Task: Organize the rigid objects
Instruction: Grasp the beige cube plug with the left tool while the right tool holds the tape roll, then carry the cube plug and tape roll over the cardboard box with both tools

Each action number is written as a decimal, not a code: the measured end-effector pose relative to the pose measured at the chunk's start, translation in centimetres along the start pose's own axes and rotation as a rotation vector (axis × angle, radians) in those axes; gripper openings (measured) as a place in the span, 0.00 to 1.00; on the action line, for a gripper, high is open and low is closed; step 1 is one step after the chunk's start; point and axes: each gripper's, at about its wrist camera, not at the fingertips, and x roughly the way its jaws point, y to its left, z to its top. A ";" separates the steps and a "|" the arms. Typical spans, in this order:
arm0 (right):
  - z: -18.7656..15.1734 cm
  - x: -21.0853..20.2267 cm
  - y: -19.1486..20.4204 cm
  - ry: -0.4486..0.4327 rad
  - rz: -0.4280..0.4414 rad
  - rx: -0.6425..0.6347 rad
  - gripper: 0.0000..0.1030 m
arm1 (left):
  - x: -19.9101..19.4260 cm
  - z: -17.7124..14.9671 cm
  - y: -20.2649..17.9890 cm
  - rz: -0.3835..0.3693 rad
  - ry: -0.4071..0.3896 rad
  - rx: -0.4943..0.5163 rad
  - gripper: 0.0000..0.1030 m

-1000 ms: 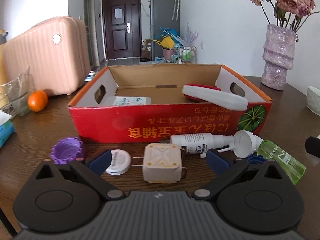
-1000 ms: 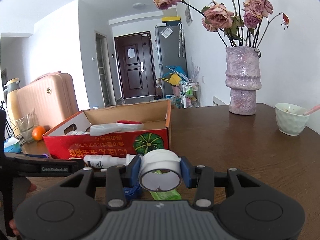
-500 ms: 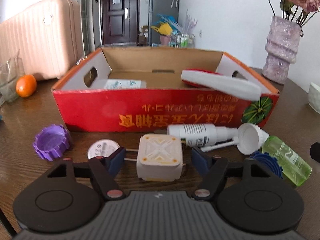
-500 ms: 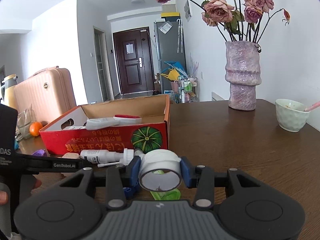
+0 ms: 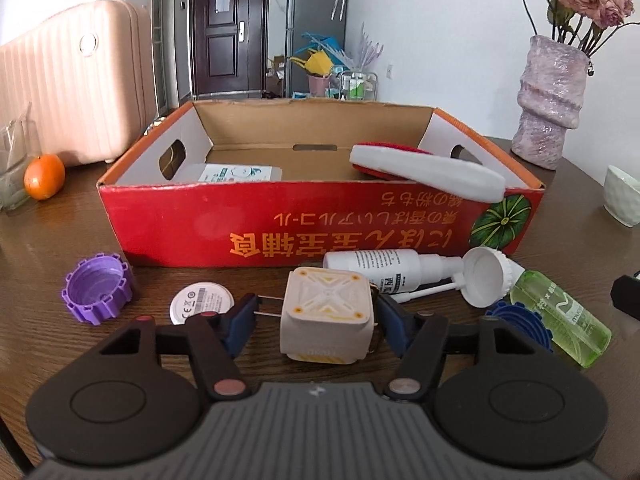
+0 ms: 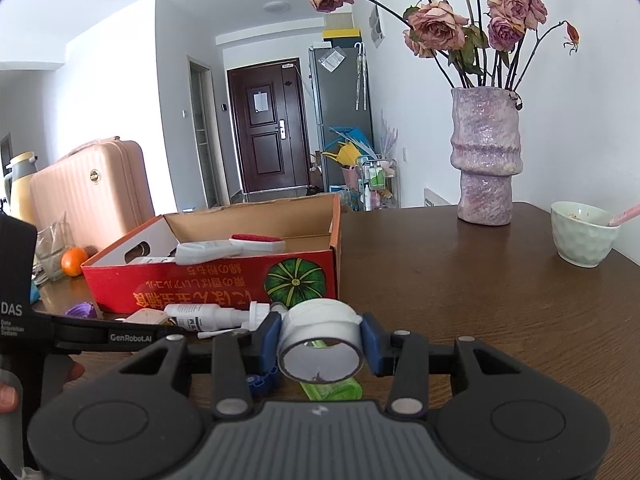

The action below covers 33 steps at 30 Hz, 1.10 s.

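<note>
Left claw [image 5: 314, 320] has just been closing round the beige plug [image 5: 326, 320] on the worktop [image 5: 40, 248]; left pad short of it. Right claw [image 6: 320, 344] grips the tape roll [image 6: 320, 336]. Box [image 5: 280, 224] wall just beyond; bare worktop right.

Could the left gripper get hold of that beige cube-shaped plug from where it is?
Probably yes. The plug already sits between the left gripper fingers, which have just been closing. The left pad is by the prongs, not yet touching the body; nothing blocks it.
</note>
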 end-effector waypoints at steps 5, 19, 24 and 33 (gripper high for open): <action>0.1 -0.2 -0.1 -0.007 0.005 0.003 0.40 | -1.3 -0.2 0.0 0.010 -0.032 0.004 0.64; 0.1 -0.7 0.1 -0.030 0.013 -0.002 0.40 | -6.0 -1.3 0.1 0.020 -0.123 -0.002 0.64; 0.0 -0.9 0.4 -0.037 0.018 -0.011 0.40 | -7.8 -1.5 0.4 0.022 -0.153 -0.021 0.64; 0.3 -1.8 1.5 -0.071 0.041 -0.032 0.40 | -10.8 -1.1 1.1 0.036 -0.213 -0.062 0.64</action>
